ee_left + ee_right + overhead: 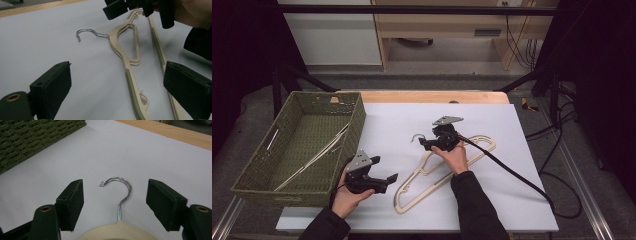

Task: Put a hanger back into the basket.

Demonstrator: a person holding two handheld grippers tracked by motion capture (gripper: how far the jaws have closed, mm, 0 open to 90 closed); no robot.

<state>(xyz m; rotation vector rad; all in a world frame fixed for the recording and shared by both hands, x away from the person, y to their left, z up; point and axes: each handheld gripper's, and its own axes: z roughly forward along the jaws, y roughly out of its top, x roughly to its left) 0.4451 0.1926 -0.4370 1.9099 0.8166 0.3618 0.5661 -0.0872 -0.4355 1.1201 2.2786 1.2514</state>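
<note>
Straddling the metal hook (120, 192), the right gripper (115, 205) has its two black jaws apart on either side of it with bare table showing on both sides, so the pads press on nothing yet. In the right gripper view the hook's stem rises from the cream neck at the bottom centre of the frame and curls over toward the upper left; its line runs straight up the middle of the gap, along the jaws' own direction. That is the relation the grasp turns on: closing would pinch the stem from both sides, just above the neck.

Lower in the high view, the left gripper (379, 181) sits near the bottom left of centre, held low by the left hand (346, 197), jaws wide with nothing between them, pointing right toward the lower shoulder of the hangers (447, 170). The right gripper (428, 144) is plainly the nearer one to the hook.

The cream hangers lie stacked flat on the white table (522, 200), their long axis slanting from lower left to upper right, the hook (417, 137) poking out toward the upper left. The right hand (454, 156) rests over the hangers' middle, forearm coming up from the bottom edge.

Farther left stands the green woven basket (357, 120), pale rods lying inside it.
</note>
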